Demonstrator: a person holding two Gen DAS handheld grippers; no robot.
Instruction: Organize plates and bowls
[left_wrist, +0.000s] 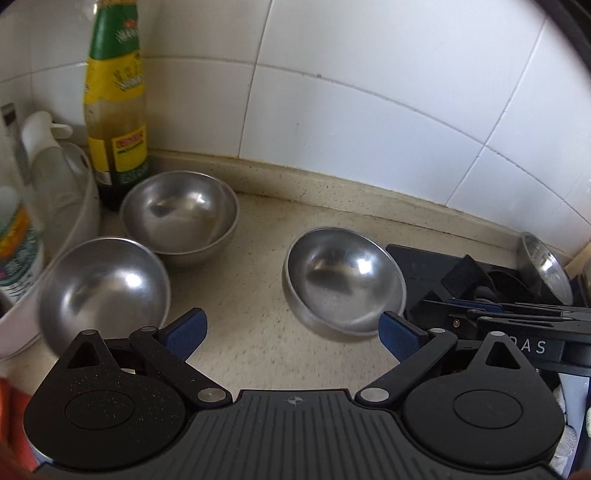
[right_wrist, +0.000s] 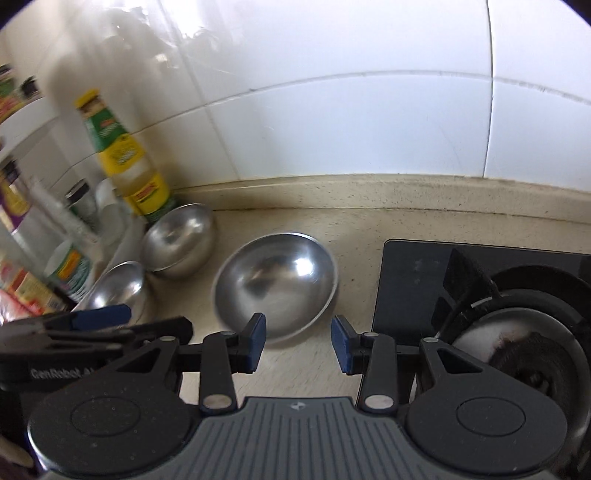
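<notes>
Three steel bowls stand on the beige counter. In the left wrist view one bowl is at the near left, one by the sauce bottle, one tilted toward the hob. My left gripper is open wide and empty, above the counter between the near-left and right bowls. In the right wrist view my right gripper is open and empty, just in front of the tilted bowl. The back bowl and the near-left bowl lie to its left. A steel plate leans at the far right.
A tall sauce bottle stands in the corner by the tiled wall. A white tub with bottles sits at the left. A black gas hob with a burner is at the right. The left gripper shows in the right wrist view.
</notes>
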